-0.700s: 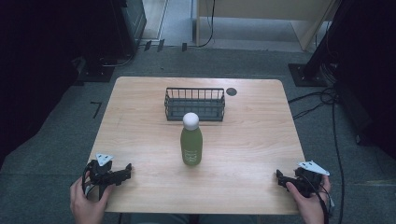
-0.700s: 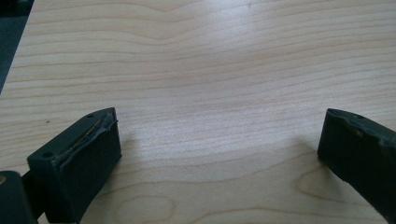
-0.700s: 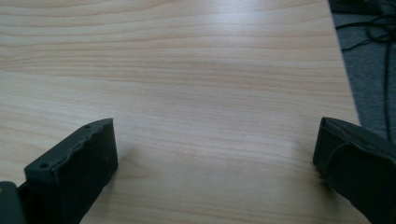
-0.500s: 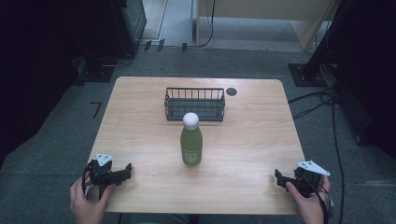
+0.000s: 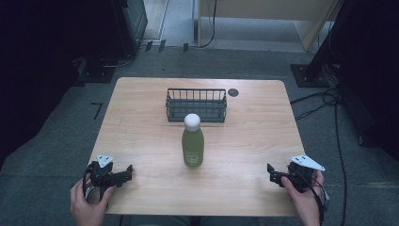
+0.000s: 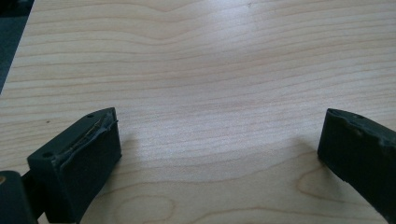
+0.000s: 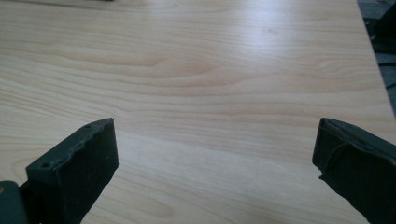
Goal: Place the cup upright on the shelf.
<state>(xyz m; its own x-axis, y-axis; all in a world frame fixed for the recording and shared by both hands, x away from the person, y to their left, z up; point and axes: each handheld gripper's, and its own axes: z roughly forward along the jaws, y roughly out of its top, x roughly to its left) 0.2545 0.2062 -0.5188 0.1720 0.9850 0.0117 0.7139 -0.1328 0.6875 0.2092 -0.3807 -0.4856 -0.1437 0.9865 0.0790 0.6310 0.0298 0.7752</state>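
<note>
A green bottle (image 5: 193, 147) with a white cap stands upright in the middle of the wooden table (image 5: 254, 136). Just behind it sits an empty black wire basket (image 5: 196, 104). My left gripper (image 5: 126, 171) rests at the table's near left corner, held by a hand, well to the left of the bottle. In the left gripper view its jaws (image 6: 219, 144) stand wide apart over bare wood. My right gripper (image 5: 273, 172) sits at the near right corner, also in a hand. The right gripper view shows this gripper (image 7: 215, 149) open with nothing between its fingers.
A small dark round mark (image 5: 233, 92) lies on the table right of the basket. Cables (image 5: 324, 101) run over the grey floor to the right. Dark stands and furniture ring the far side of the table.
</note>
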